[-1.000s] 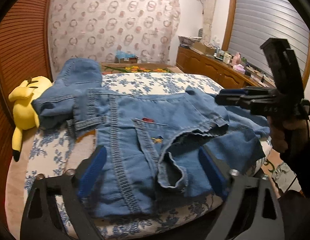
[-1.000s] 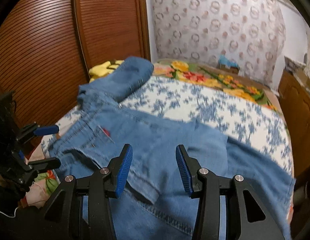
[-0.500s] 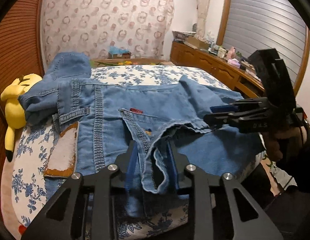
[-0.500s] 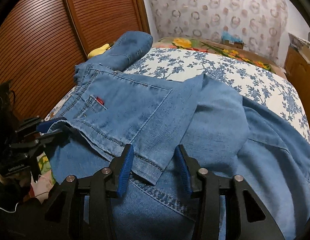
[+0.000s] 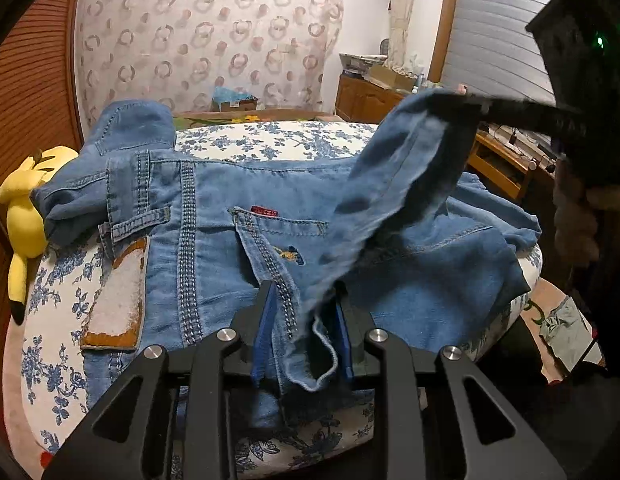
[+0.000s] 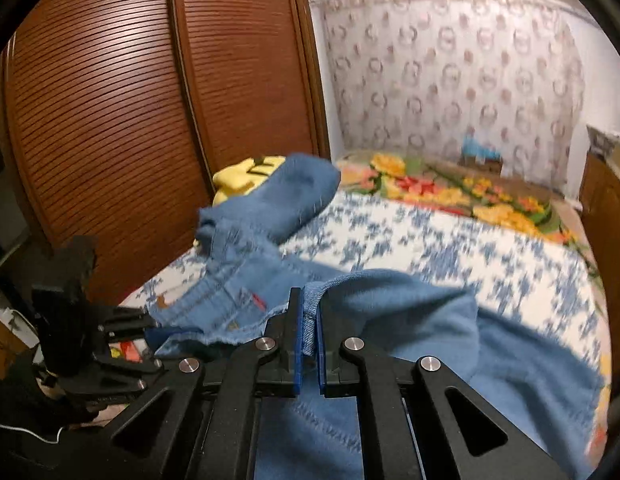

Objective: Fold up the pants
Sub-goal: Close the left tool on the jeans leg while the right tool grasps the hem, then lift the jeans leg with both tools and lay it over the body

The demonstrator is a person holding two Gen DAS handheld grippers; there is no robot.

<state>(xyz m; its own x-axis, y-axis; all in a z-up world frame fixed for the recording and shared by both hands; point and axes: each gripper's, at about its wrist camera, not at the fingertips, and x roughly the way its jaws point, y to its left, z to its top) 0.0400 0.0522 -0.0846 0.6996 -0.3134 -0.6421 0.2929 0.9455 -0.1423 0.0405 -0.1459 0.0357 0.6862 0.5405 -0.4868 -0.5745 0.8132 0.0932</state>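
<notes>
Denim pants [image 5: 214,216] hem pinched tight in my left gripper [image 5: 304,334] and right gripper [image 6: 308,344]; mid-fold, next I carry it toward the waistband.

Your left gripper [image 5: 304,334] is clamped low on the pants [image 5: 230,232] hem. Your right gripper [image 6: 308,350] is pinched on another edge, raised higher, fingers pointing left.
</notes>
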